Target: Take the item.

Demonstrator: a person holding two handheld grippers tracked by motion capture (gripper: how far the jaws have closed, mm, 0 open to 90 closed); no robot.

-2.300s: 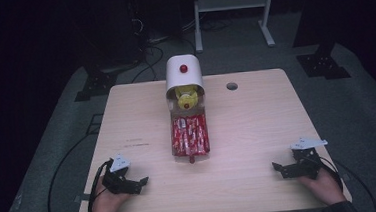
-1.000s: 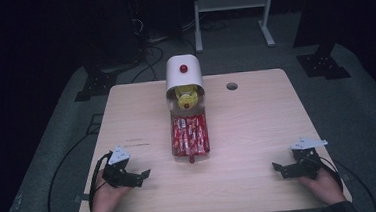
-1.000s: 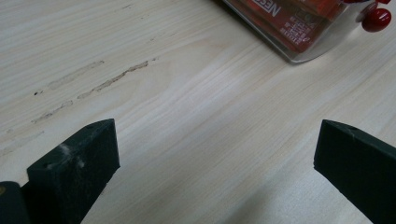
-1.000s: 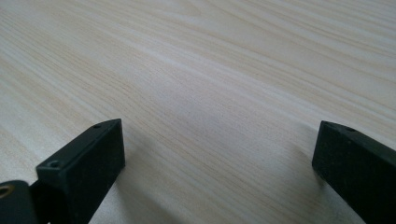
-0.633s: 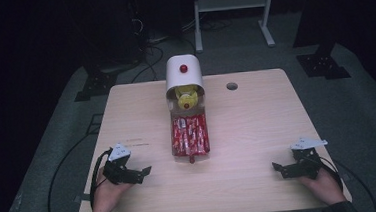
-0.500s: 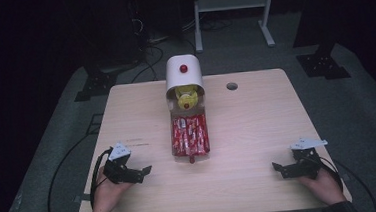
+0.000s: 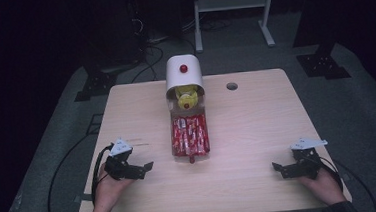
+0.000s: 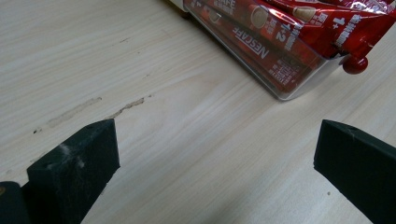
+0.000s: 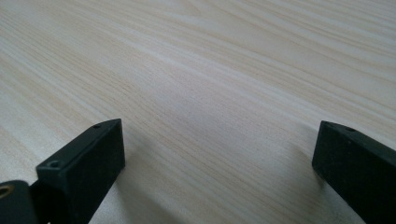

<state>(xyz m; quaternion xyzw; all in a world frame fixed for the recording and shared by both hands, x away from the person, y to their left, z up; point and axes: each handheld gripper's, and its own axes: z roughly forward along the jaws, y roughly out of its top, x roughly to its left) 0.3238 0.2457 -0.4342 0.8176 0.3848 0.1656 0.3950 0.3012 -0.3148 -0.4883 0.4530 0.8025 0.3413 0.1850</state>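
The left gripper [image 7: 147, 166] is held with jaws apart, aimed at the clear drawer [image 8: 299, 86] of red sachets [image 8: 280, 28] for access. The right gripper [image 7: 276, 169] is rested on the table [image 7: 257, 126], jaws likewise spread.

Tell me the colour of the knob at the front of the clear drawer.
Red: the knob on the clear drawer shows best in the left gripper view.

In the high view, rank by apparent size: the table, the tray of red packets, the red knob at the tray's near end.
1. Table
2. Tray
3. Red knob, smallest
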